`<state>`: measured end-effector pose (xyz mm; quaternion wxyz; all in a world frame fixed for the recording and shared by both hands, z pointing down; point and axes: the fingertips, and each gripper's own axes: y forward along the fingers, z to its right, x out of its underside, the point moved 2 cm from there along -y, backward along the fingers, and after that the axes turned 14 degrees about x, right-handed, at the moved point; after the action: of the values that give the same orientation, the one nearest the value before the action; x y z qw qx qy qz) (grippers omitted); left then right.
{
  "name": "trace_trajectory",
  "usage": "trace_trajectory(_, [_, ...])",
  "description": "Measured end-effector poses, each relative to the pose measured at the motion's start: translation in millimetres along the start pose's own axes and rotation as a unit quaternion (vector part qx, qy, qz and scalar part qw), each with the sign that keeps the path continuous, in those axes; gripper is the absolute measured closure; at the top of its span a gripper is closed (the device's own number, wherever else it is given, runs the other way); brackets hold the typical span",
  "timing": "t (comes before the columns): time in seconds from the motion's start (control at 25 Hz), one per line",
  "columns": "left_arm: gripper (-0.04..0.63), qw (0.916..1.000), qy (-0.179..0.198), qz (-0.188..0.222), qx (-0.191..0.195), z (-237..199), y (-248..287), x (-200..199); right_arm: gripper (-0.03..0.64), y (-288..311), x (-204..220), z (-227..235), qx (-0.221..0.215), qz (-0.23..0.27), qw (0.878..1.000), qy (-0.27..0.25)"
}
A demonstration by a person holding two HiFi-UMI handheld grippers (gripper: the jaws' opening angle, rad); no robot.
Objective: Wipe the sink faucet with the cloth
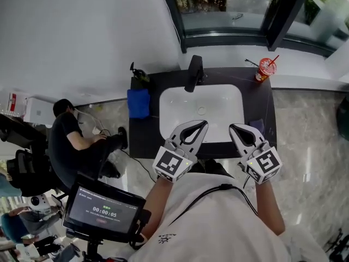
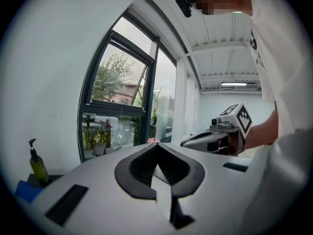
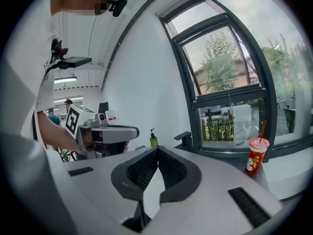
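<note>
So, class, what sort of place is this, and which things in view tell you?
Probably a wash corner in an office or lab: a white sink in a dark counter, a black faucet behind it, and a soap pump bottle.

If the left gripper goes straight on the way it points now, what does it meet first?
Probably the red cup: its lid shows just above the shut claw tips of the left gripper, across the sink. Depth is unclear.
</note>
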<state>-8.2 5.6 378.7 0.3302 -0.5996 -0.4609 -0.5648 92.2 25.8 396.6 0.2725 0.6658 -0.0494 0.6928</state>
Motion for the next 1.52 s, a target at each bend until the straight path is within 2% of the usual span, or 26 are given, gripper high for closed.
trace_trajectory(0.12, [0.601,0.9998,-0.007,-0.016,0.007,2,14,16,0.612,3,15,13,0.004,-0.005,1.000,0.008])
trace_trajectory(0.24, [0.601,0.9992,-0.010,-0.027,0.029,5,29,26,0.612,0,26,25,0.026,-0.009,0.999,0.019])
trace_trajectory(0.36, [0.601,0.9963,-0.002,-0.046,0.072,13,50,36,0.612,-3,38,36,0.055,-0.014,0.998,0.021])
trace_trajectory(0.48, [0.601,0.9900,0.003,-0.062,0.127,32,78,46,0.612,-14,55,49,0.095,-0.021,0.995,0.025])
trace_trajectory(0.56, [0.601,0.9832,0.000,-0.073,0.167,45,96,57,0.612,-25,71,59,0.134,-0.035,0.990,0.020])
trace_trajectory(0.72, [0.601,0.9634,-0.011,-0.099,0.249,75,129,80,0.612,-54,102,76,0.205,-0.064,0.976,0.030])
trace_trajectory(0.96, [0.601,0.9400,-0.005,-0.126,0.317,105,164,102,0.609,-88,137,106,0.284,-0.092,0.953,0.054])
trace_trajectory(1.04, [0.601,0.9339,-0.006,-0.135,0.331,112,172,109,0.595,-93,153,116,0.300,-0.111,0.946,0.058])
trace_trajectory(1.08, [0.601,0.9316,-0.006,-0.139,0.336,114,175,111,0.554,-91,161,120,0.303,-0.122,0.943,0.058])
trace_trajectory(1.16, [0.601,0.9278,-0.004,-0.147,0.343,117,180,116,0.541,-84,180,128,0.300,-0.155,0.940,0.048])
trace_trajectory(1.24, [0.601,0.9249,-0.004,-0.155,0.347,119,182,120,0.467,-74,200,134,0.292,-0.190,0.937,0.032])
trace_trajectory(1.36, [0.601,0.9227,-0.005,-0.162,0.350,121,185,123,0.400,-61,218,145,0.284,-0.229,0.931,0.011])
trace_trajectory(1.52, [0.601,0.9235,-0.002,-0.166,0.346,121,182,122,0.391,-48,231,153,0.279,-0.267,0.922,-0.013])
